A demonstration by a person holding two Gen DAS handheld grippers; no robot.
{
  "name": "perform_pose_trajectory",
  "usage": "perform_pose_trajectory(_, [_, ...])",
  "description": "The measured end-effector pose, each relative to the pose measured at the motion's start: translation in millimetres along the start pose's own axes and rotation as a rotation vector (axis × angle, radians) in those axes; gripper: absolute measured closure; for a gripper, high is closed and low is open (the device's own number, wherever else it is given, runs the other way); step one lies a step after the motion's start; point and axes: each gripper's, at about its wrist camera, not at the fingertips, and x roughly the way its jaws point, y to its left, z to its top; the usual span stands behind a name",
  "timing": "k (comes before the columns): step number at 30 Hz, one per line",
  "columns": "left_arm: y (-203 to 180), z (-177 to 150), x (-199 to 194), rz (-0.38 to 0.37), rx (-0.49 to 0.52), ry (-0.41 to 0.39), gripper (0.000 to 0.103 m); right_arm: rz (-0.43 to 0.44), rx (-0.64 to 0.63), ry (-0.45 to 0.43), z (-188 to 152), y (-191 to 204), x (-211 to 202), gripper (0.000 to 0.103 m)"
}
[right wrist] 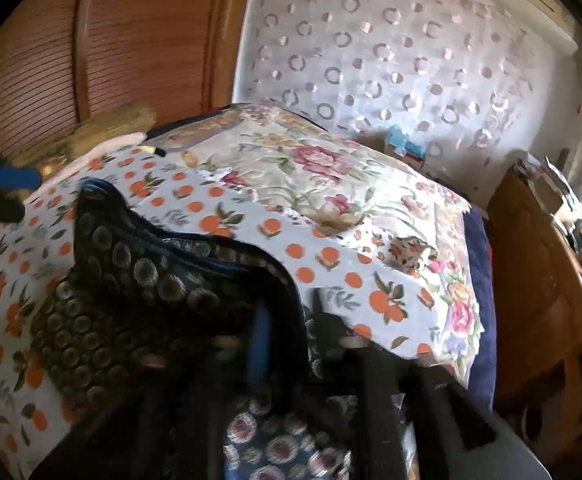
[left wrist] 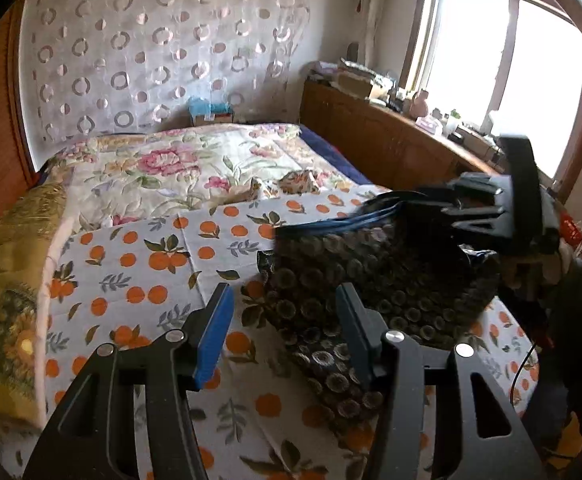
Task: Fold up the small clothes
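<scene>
A small dark garment (left wrist: 375,276) with a pale flower print and blue trim lies on the orange-print sheet (left wrist: 131,264). My left gripper (left wrist: 287,320) is open, its blue pads on either side of the garment's near left edge, holding nothing. My right gripper (left wrist: 487,204) shows at the right in the left wrist view, shut on the garment's far edge and lifting it. In the right wrist view the garment (right wrist: 139,292) drapes over my right gripper (right wrist: 287,320), whose fingers are blurred and mostly covered by cloth.
A floral quilt (left wrist: 195,164) covers the far half of the bed. A yellow-green blanket (left wrist: 7,280) lies at the left edge. A wooden sideboard (left wrist: 391,140) with clutter runs along the right under the window. A wooden panel (right wrist: 131,40) stands behind the bed.
</scene>
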Motion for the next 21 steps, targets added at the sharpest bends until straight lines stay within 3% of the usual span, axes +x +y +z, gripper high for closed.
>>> perform_pose_trajectory(1, [0, 1, 6, 0.001, 0.003, 0.011, 0.049, -0.003, 0.010, -0.006, 2, -1, 1, 0.057])
perform_pose_trajectory(7, [-2, 7, 47, 0.007, 0.035, 0.088, 0.049, -0.050, 0.100, -0.061, -11, -20, -31, 0.043])
perform_pose_trajectory(14, [0, 12, 77, 0.013, 0.070, 0.146, 0.049, -0.062, 0.189, -0.009, -56, -19, -74, 0.042])
perform_pose_trajectory(21, [10, 15, 94, 0.003, 0.048, 0.179, 0.049, -0.074, 0.230, 0.070, -78, -7, -69, 0.040])
